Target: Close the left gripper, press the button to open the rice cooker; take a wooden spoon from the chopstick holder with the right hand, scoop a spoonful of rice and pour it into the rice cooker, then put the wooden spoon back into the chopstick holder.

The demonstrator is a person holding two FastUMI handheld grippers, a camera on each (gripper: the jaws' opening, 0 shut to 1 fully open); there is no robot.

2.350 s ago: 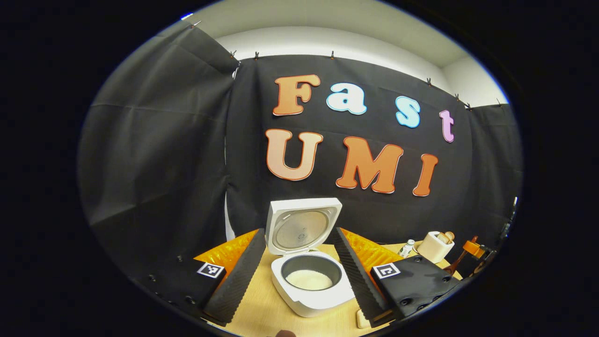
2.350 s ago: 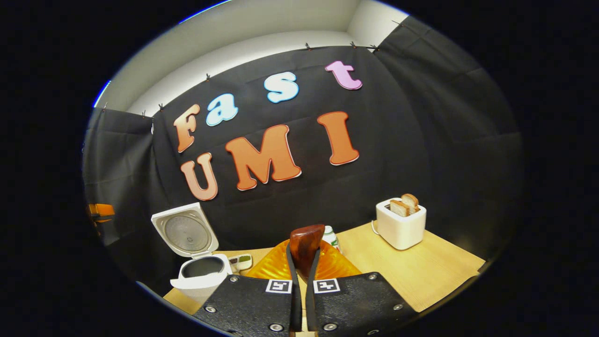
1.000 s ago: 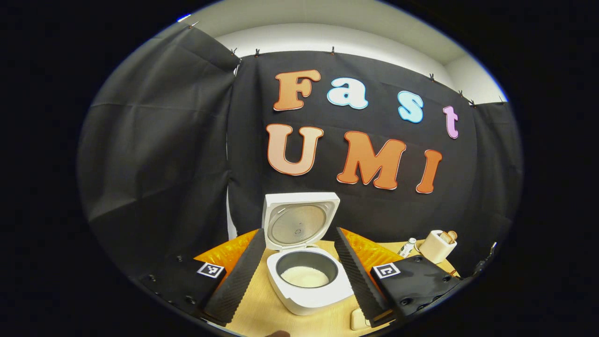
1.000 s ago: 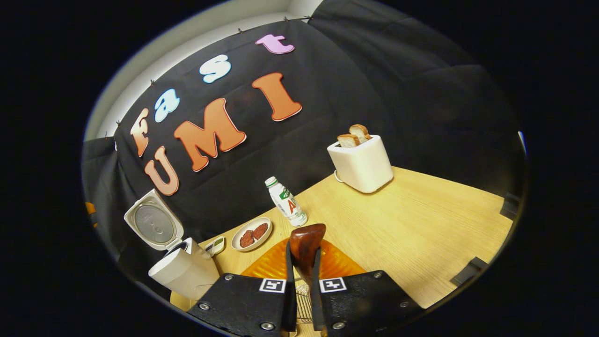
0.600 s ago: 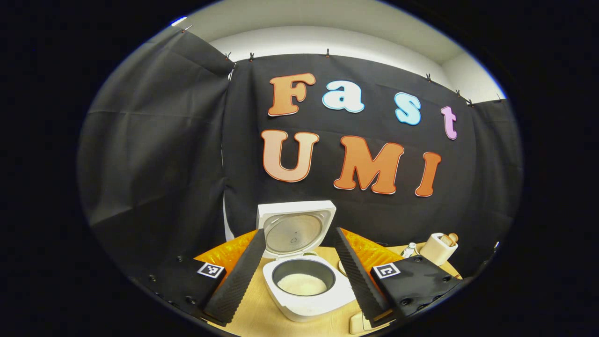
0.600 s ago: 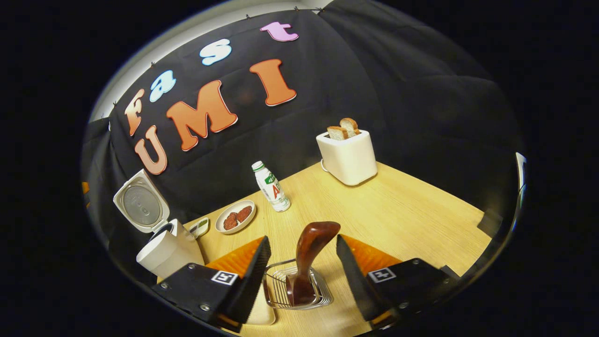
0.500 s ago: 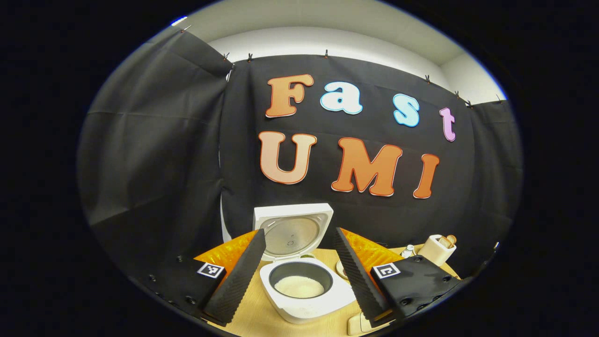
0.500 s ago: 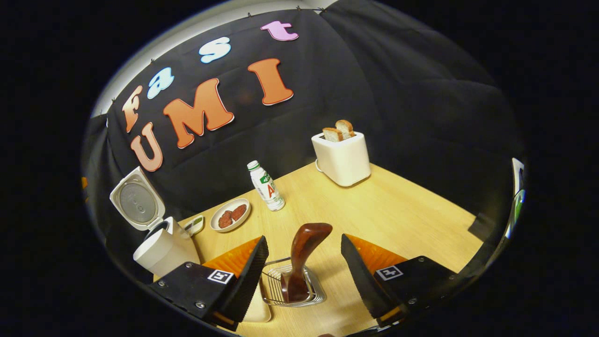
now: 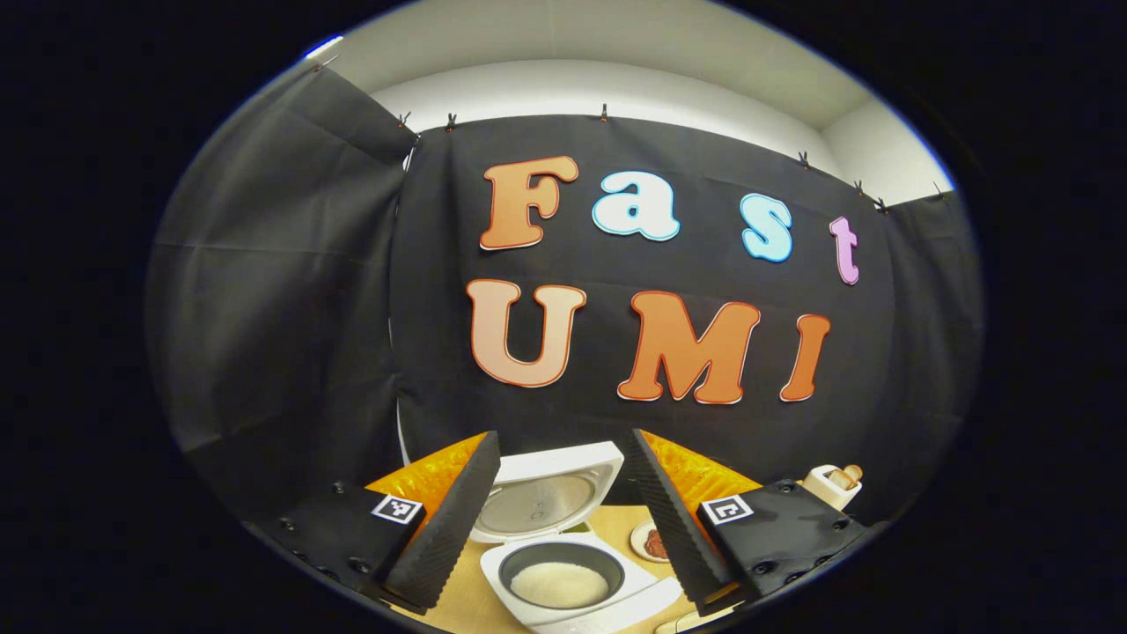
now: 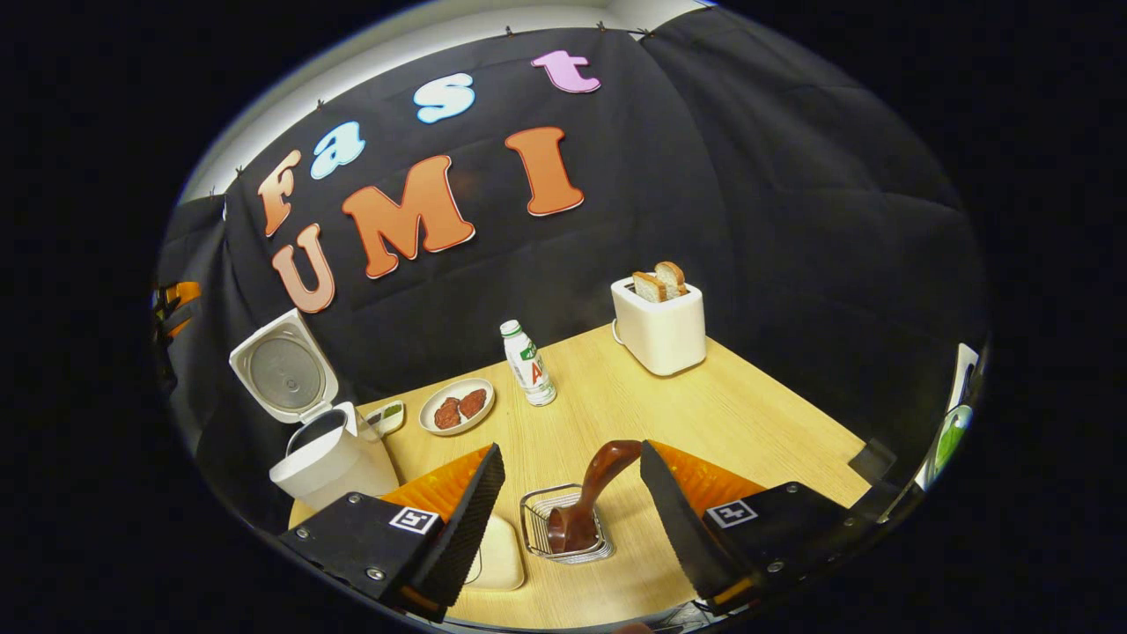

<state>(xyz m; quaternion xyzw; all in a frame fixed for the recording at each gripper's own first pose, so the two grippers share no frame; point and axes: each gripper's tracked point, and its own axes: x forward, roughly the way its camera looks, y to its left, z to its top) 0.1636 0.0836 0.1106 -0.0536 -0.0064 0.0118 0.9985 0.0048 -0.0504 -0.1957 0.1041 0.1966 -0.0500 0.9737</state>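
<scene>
The white rice cooker [image 9: 572, 608] stands open between my left gripper's fingers, lid [image 9: 541, 493] upright and white rice [image 9: 559, 583] in its dark pot. My left gripper [image 9: 562, 436] is open, holding nothing. In the right gripper view the cooker [image 10: 330, 462] stands at the left with its lid [image 10: 282, 370] raised. The dark wooden spoon [image 10: 603, 471] leans in the wire chopstick holder [image 10: 546, 528] on the table. My right gripper [image 10: 570, 447] is open above it, one finger on each side, not touching the spoon.
On the wooden table [image 10: 748, 414] are a plate of meat patties [image 10: 456, 407], a small dish [image 10: 387, 414], a white bottle [image 10: 528, 363] and a toaster with bread [image 10: 660, 326]. A cream shallow container [image 10: 497, 555] lies left of the holder. The other gripper [image 10: 172, 304] shows far left.
My right gripper has opened and let go of the spoon, which now rests in the holder, and has drawn back from it. The left gripper view has tilted upward; the cooker sits lower in it.
</scene>
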